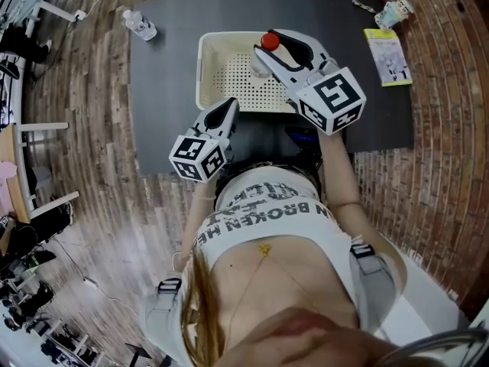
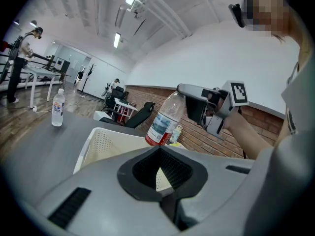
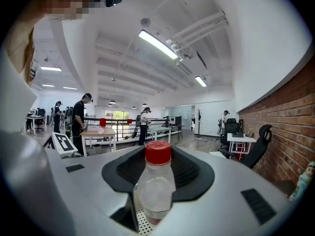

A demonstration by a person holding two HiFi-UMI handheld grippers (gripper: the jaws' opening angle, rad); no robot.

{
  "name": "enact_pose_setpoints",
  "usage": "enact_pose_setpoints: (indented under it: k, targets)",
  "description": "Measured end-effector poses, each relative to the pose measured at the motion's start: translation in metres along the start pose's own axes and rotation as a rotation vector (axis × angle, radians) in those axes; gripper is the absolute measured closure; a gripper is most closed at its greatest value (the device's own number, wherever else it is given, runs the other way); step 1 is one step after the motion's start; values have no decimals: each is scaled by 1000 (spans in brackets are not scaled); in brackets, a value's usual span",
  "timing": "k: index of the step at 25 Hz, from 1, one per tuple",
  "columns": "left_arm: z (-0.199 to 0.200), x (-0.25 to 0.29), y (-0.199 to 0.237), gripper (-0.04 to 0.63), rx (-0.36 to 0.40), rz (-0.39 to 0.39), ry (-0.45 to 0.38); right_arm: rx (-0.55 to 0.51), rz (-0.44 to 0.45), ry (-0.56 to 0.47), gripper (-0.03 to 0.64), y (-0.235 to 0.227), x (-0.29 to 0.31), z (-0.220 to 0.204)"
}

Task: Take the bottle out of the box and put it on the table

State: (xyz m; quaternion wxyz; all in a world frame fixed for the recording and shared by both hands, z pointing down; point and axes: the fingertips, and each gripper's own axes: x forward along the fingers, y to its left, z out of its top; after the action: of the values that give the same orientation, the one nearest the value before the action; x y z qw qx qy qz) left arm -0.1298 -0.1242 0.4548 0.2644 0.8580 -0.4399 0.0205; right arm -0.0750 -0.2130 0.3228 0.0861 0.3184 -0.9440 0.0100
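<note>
Dark worktop [image 1: 168, 75] is carrying the box [image 1: 210, 60]. Above it, upper centre, the right hand-held gripper [image 1: 269, 46] is clamping the bottle [image 2: 165, 119] under its cap (probably light, slick, crushable). The left hand-held gripper [image 1: 228, 107] is hanging closed, empty.

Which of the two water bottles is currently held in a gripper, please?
The red-capped bottle, clamped in the right gripper above the box; the other bottle stands untouched at the table's far left corner.

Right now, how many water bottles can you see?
2. One red-capped bottle is in the right hand-held gripper above the basket; a second bottle stands at the table's far left corner.
</note>
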Motion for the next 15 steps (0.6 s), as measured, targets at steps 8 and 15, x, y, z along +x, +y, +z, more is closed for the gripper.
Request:
enact_pose_setpoints:
  k: [8,15]
  targets:
    - [2,-4,-5,592,9,-1,-29,5,15,-18,462,3,-10,18]
    - [0,-5,-10,592,16,-11,-25,-2,17,-17,462,5,-12,20]
